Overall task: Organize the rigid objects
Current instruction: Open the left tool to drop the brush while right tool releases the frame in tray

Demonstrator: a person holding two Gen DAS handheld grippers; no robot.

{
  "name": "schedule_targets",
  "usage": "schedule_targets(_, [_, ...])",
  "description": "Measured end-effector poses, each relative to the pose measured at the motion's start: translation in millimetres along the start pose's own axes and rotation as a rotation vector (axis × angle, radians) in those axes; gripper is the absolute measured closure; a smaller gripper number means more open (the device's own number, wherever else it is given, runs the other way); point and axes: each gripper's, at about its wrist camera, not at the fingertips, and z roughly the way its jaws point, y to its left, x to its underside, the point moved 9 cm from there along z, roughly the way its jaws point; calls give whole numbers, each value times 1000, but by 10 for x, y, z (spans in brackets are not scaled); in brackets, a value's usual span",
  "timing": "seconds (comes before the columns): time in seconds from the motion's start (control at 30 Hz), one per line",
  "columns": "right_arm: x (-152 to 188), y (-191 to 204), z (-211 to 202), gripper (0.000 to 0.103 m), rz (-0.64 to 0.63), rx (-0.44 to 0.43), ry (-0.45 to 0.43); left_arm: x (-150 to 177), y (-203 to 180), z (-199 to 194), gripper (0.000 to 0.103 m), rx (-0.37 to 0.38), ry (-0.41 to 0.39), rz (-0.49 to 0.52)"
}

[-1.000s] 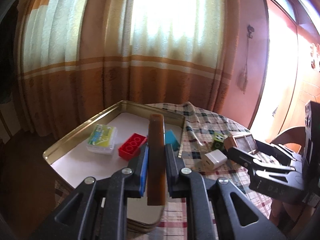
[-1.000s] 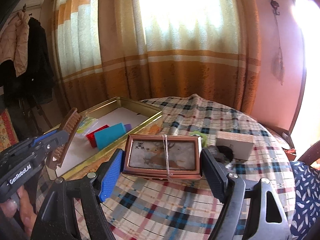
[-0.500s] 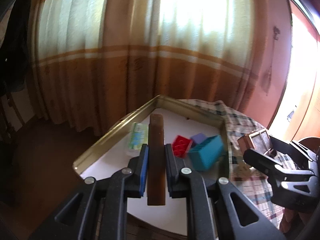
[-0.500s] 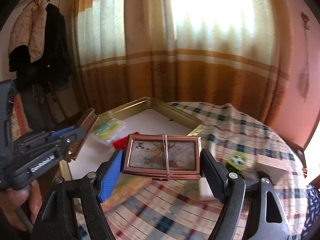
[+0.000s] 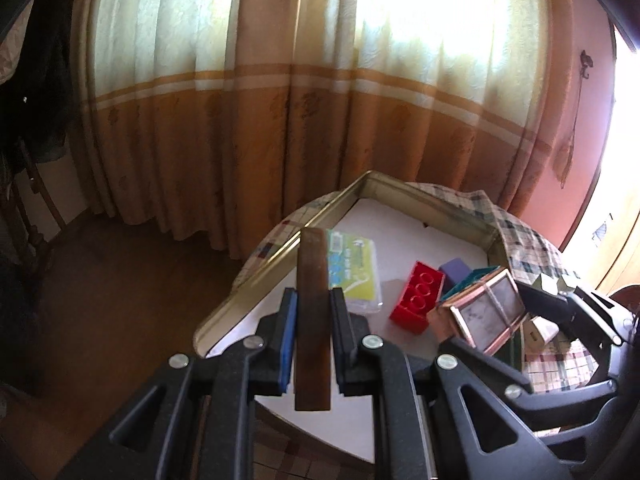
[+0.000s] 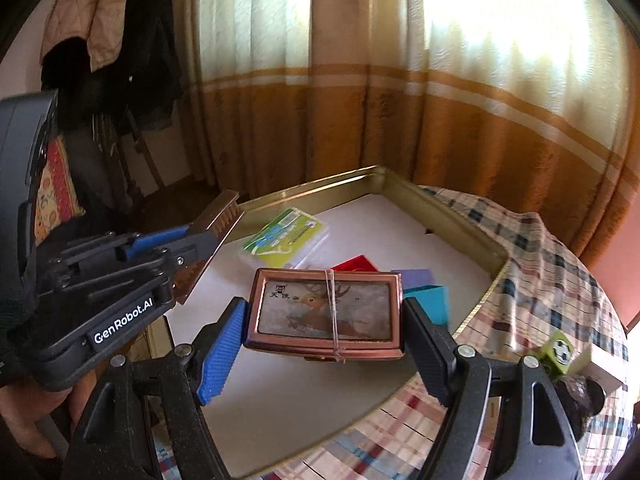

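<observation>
My left gripper is shut on a brown wooden brush, held edge-up above the gold tray's near-left side; it also shows in the right wrist view. My right gripper is shut on a copper-framed deer box bound with a rubber band, held above the tray; the box also shows in the left wrist view. In the tray lie a green-labelled clear case, a red brick, a purple block and a teal block.
The tray sits on a round table with a plaid cloth. A green-and-white cube and a white box lie on the cloth to the right. Curtains hang behind; dark coats hang at far left.
Both grippers have moved left over the tray with their loads. The deer box now hangs above the tray's white floor instead of the plaid cloth.
</observation>
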Motion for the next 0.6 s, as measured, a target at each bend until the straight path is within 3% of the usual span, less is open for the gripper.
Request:
schedule_targets(0.27, [-10, 100, 122, 24, -14, -16, 11, -13, 32, 5, 87, -7, -6, -7])
schedule_targets(0.33, [-11, 96, 98, 23, -6, -20, 3, -29, 46, -14, 76, -14, -16, -11])
schedule_targets(0.4, [0, 71, 72, 21, 1, -13, 0, -42, 62, -43, 49, -16, -27, -22])
schedule_targets(0.47, [32, 18, -11, 17, 3, 1, -15, -76, 78, -114, 35, -22, -53, -38])
schedule_targets(0.5, [51, -8, -50, 17, 6, 7, -19, -89, 71, -140, 30, -18, -62, -41])
schedule_targets(0.6, [147, -169, -222, 17, 43, 16, -39, -106, 3, -214, 28, 1, -76, -48])
